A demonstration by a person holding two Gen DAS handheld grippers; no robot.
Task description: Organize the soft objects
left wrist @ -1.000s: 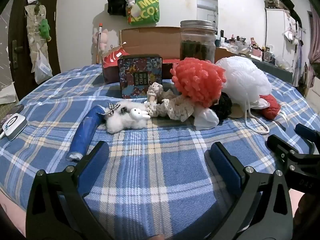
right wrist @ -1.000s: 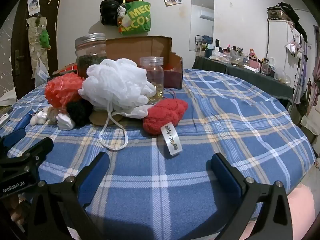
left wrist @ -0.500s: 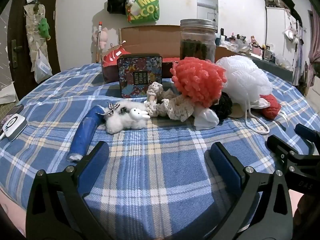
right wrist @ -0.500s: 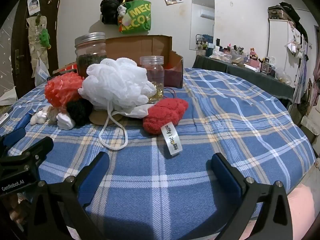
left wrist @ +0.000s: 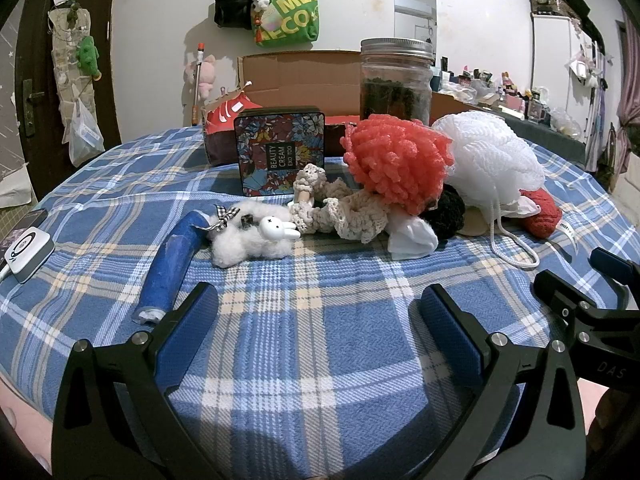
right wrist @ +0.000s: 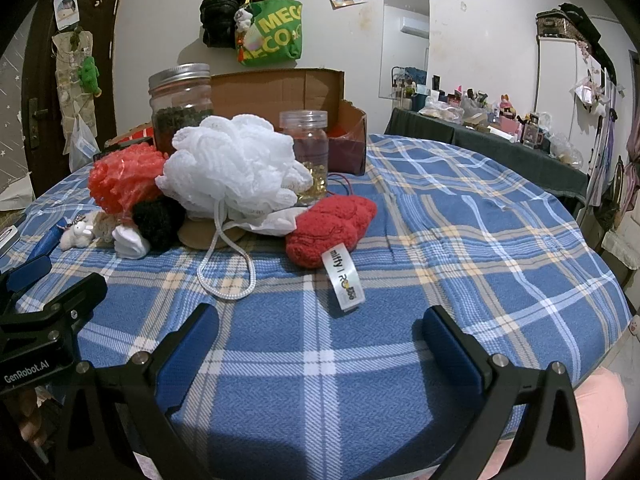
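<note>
Both released and empty, the right hand-held gripper (right wrist: pixel 318 344) sits nearer the red knitted piece (right wrist: pixel 330 226), lying straight ahead of it on the plaid-covered bench (right wrist: pixel 480 240), its length running away rightward, while the left hand-held gripper (left wrist: pixel 318 322) faces the white plush bunny (left wrist: pixel 256 236).

Cardboard box (right wrist: pixel 280 92) partly hidden behind jars; dresser clutter (right wrist: pixel 500 116) too small.
</note>
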